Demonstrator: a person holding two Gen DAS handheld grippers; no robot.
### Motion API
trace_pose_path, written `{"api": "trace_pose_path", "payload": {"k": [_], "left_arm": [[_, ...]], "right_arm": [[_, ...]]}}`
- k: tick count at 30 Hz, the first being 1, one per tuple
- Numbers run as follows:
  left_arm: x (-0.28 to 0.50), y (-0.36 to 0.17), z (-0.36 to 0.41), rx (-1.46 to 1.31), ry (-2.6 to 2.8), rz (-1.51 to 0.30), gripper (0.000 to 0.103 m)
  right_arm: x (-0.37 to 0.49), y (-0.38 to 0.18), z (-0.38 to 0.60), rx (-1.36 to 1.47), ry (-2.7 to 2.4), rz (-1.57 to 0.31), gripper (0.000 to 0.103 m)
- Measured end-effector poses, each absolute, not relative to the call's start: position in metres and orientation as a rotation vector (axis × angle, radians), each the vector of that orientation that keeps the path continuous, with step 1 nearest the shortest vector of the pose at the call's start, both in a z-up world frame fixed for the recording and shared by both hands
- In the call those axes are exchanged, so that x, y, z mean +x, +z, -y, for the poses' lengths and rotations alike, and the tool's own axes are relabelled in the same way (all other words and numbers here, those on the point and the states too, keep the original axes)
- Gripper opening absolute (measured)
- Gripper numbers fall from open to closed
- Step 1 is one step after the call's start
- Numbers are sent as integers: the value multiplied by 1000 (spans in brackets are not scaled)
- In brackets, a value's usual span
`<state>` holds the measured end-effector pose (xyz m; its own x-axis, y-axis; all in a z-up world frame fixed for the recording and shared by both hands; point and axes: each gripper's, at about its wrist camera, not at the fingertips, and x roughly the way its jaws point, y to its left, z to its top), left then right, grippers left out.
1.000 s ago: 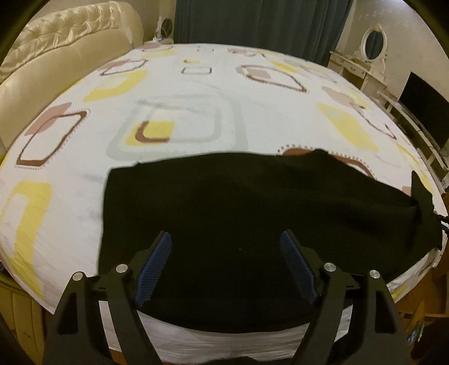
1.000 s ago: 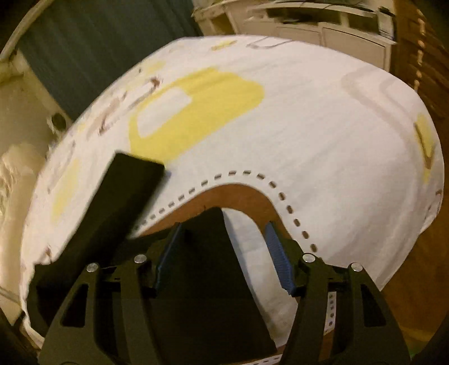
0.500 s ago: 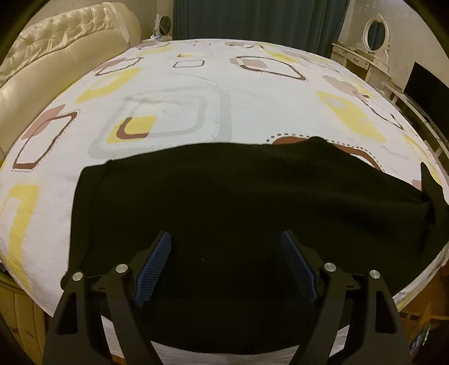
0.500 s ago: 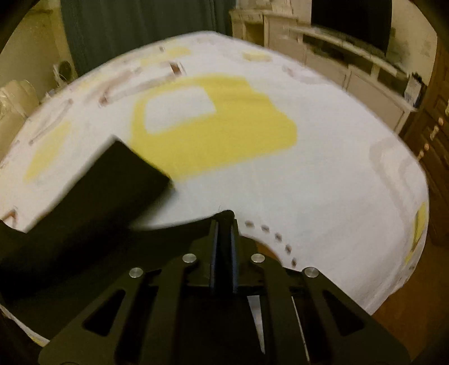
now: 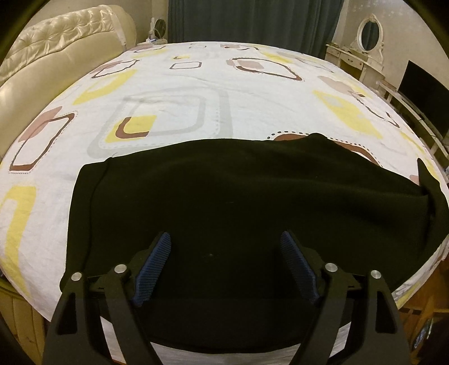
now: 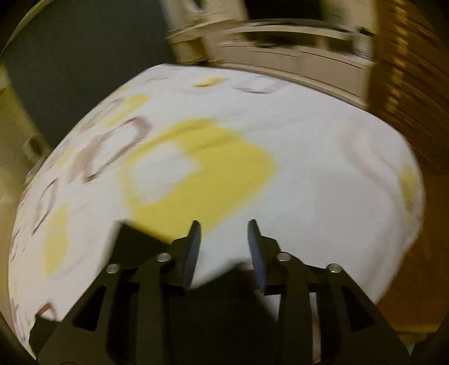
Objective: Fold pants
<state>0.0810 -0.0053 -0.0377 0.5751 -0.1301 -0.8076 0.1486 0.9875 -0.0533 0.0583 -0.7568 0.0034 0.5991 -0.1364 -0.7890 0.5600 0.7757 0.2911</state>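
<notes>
Black pants (image 5: 238, 196) lie spread across the near edge of the bed, with a fold of cloth standing up at the right end (image 5: 429, 191). My left gripper (image 5: 225, 234) hovers over their middle. Its jaws are opening wide and nothing is pinched between the blue pads (image 5: 157, 258). In the blurred right wrist view, my right gripper (image 6: 224, 223) is over the sheet with its jaws opening. The pants (image 6: 224, 308) lie low between the finger bases, and the pads do not press on them. A dark corner (image 6: 132, 235) pokes out to the left.
The bed sheet (image 5: 196, 98) is white with yellow and brown squares. A cream tufted headboard (image 5: 56, 56) is at the left and a dark curtain (image 5: 252, 19) behind. A vanity with an oval mirror (image 5: 367, 33) and a dark screen (image 5: 421, 84) stand right. Wooden floor (image 6: 407, 266) lies beyond the bed edge.
The right gripper closed on the pants' tip half a second ago; now its jaws stand apart and it has lifted away. Under the left gripper the pants now reach farther left.
</notes>
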Motion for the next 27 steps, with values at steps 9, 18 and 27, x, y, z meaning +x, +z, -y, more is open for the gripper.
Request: {"api": "trace_pose_path", "payload": {"k": [9, 18, 27], "left_arm": [[77, -42, 7, 46, -172, -930, 83], [76, -45, 6, 44, -174, -929, 85], [75, -45, 5, 27, -169, -929, 86]], "right_arm": [[181, -42, 663, 426, -472, -1131, 48], [187, -53, 668, 460, -573, -1211, 9], [139, 71, 676, 731, -215, -788, 7]]}}
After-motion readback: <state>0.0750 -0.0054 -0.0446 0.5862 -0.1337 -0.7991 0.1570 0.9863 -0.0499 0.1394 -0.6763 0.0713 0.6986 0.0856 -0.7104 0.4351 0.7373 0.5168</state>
